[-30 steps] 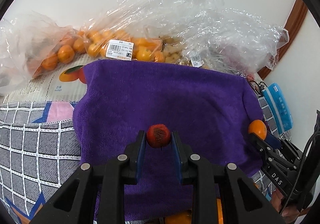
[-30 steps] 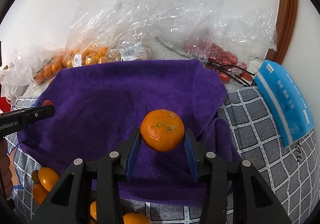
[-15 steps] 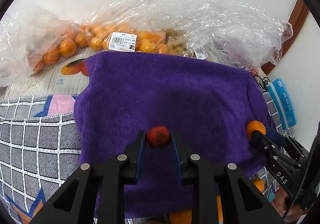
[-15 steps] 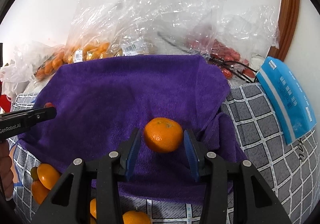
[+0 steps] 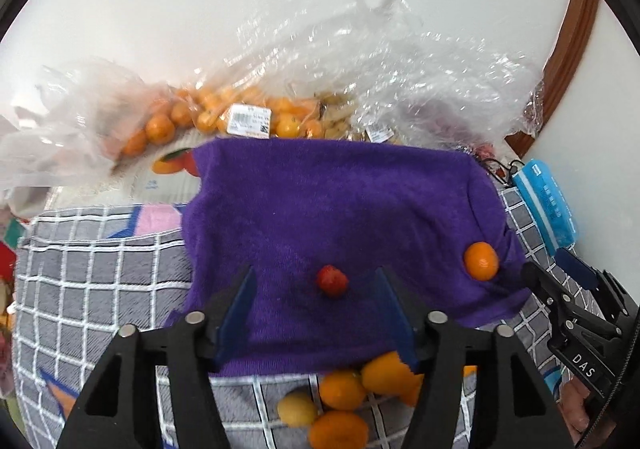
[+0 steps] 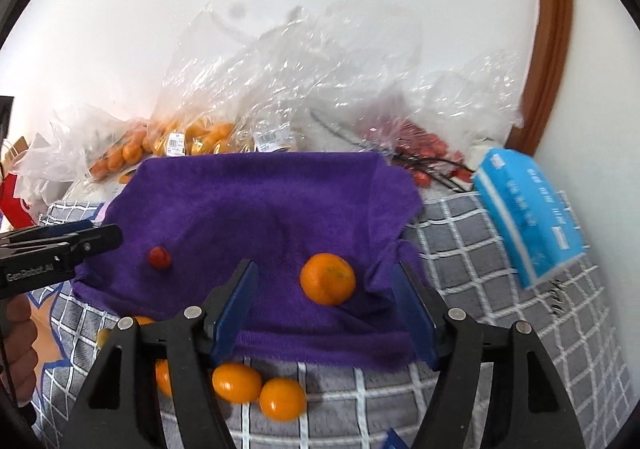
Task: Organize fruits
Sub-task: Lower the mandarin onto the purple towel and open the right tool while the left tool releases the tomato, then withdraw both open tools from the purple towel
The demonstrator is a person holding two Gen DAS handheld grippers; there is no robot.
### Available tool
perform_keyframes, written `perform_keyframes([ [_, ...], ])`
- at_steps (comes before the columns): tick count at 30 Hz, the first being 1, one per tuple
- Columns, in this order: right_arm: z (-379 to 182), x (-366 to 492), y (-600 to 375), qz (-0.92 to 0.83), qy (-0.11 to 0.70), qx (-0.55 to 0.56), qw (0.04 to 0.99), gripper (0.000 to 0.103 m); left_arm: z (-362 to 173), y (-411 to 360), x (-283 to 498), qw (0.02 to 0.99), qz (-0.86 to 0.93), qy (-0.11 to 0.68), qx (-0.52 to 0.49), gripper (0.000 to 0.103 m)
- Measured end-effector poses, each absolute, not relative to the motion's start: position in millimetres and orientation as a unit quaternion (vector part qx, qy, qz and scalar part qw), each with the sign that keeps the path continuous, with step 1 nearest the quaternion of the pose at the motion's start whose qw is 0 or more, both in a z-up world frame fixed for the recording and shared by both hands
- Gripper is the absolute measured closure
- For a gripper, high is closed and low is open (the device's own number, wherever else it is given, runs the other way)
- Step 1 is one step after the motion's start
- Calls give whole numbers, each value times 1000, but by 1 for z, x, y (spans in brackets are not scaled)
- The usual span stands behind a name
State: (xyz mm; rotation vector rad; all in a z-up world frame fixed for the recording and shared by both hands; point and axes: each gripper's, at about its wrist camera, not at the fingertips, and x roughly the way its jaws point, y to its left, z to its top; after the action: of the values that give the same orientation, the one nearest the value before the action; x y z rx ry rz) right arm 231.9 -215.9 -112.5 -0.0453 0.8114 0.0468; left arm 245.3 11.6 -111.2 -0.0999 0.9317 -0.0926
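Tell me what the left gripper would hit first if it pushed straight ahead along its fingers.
Probably the small red fruit: it lies on the purple towel directly ahead of the left gripper, whose jaws are opening with nothing pressed between them. Depth is unclear, so the fingers might meet the towel itself first.

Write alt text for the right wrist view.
The right gripper, jaws opening, frames a mandarin lying free on a purple towel, with a small red fruit to its left near the left gripper. Bagged fruit lines the wall behind; loose orange fruits lie nearest the camera.
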Motion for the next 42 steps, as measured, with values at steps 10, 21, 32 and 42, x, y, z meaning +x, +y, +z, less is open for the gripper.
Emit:
perform_keyframes([
  [10,-71,169,-226,21,360,-21,933,33,-86,5,191,900,-51,430,-54,27],
  [21,-48,111,-230,30,341,-5,939,25,-61,2,129,914,-76,394,-67,27],
  [32,-48,78,-232,25,360,1,933,18,-48,-2,92,924,-83,368,-57,31],
  [42,-47,66,-225,43,345,-2,937,18,-42,3,82,926,-71,366,-60,31],
])
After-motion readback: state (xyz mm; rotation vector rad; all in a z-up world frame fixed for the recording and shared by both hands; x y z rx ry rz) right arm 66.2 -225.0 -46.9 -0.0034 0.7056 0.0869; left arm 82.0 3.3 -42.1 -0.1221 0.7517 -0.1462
